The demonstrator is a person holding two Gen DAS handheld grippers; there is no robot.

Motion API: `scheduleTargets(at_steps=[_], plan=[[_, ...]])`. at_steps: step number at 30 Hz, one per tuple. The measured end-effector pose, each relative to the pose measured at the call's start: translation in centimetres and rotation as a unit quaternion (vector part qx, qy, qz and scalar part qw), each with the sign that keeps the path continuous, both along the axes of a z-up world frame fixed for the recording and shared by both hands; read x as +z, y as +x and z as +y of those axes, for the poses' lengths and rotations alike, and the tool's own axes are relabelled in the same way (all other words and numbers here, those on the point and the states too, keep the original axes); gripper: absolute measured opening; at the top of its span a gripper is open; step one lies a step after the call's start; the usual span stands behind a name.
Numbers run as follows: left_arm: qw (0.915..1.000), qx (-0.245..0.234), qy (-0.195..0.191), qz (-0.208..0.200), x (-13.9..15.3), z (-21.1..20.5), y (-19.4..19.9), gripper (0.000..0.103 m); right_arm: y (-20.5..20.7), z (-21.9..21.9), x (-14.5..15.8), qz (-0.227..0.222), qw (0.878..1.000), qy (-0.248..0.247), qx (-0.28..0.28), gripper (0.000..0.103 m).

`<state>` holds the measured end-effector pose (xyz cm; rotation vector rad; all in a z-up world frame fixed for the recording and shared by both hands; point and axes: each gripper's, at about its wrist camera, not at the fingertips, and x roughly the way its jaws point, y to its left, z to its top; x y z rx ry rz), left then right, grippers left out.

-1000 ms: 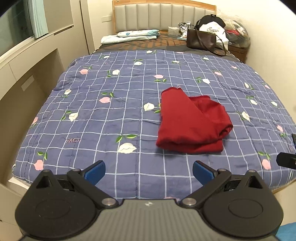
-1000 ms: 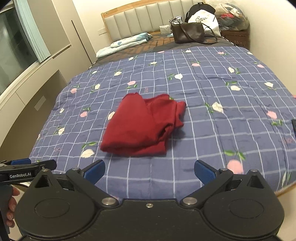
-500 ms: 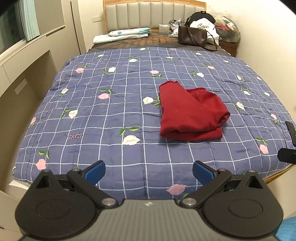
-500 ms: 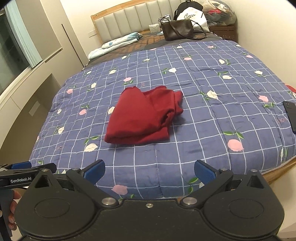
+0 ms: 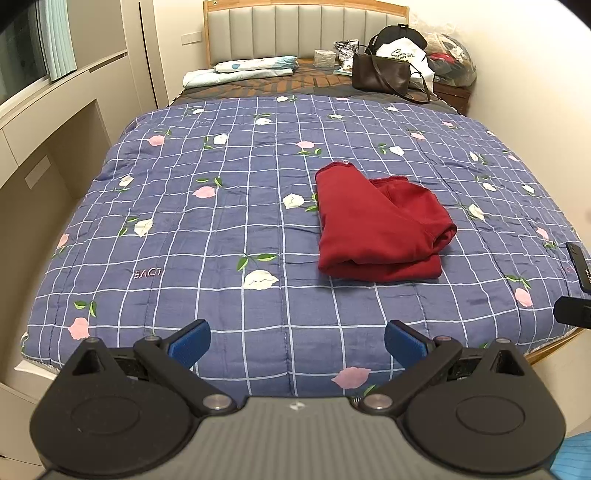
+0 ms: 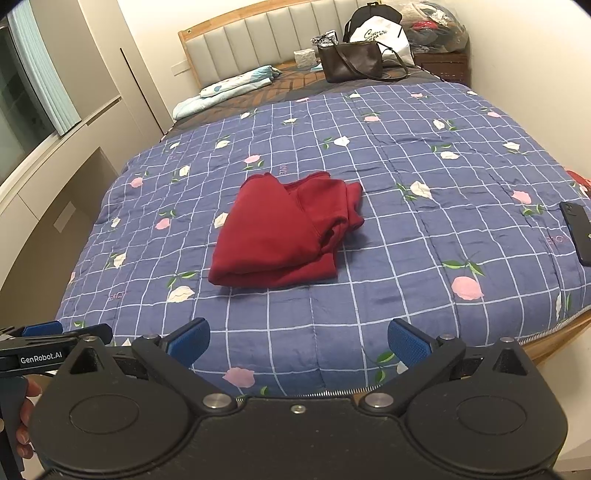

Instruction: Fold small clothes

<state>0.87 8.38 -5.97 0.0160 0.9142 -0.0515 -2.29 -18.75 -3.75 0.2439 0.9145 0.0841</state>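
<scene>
Leftmost, a pale built-in wall unit (image 5: 55,155) runs along the bed's left side, under a window with a light curtain (image 5: 55,37). Next comes the blue checked quilt (image 5: 221,229) with its flower print, which covers most of the bed. Near its foot the left gripper (image 5: 297,341) hangs released, blue pads (image 5: 188,341) spread wide with nothing between them. At the far left of the bed, folded light bedding (image 5: 240,72) lies below the padded headboard (image 5: 306,33). Right of the quilt's middle rests the red garment (image 5: 373,225), folded into a rough bundle, well apart from both tools. The right gripper (image 6: 298,341) is likewise released near the foot, empty, and its camera catches the other tool at the left edge with a hand (image 6: 24,417) on the handle. Far right on the bed stands a dark brown handbag (image 5: 380,72), with a white bag (image 5: 402,55) behind it and a clear sack of clothes (image 5: 450,61) on the nightstand. Near the right edge of the quilt lies a black phone (image 6: 578,230).
</scene>
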Motion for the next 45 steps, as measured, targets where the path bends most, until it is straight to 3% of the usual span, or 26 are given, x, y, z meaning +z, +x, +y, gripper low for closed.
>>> scheduleTargets(at_steps=[45], plan=[[1.0000,0.004,-0.002,-0.001,0.03,0.36,0.00,0.102,-0.09,-0.02,0.04,0.000,1.000,0.001,0.001,0.102]])
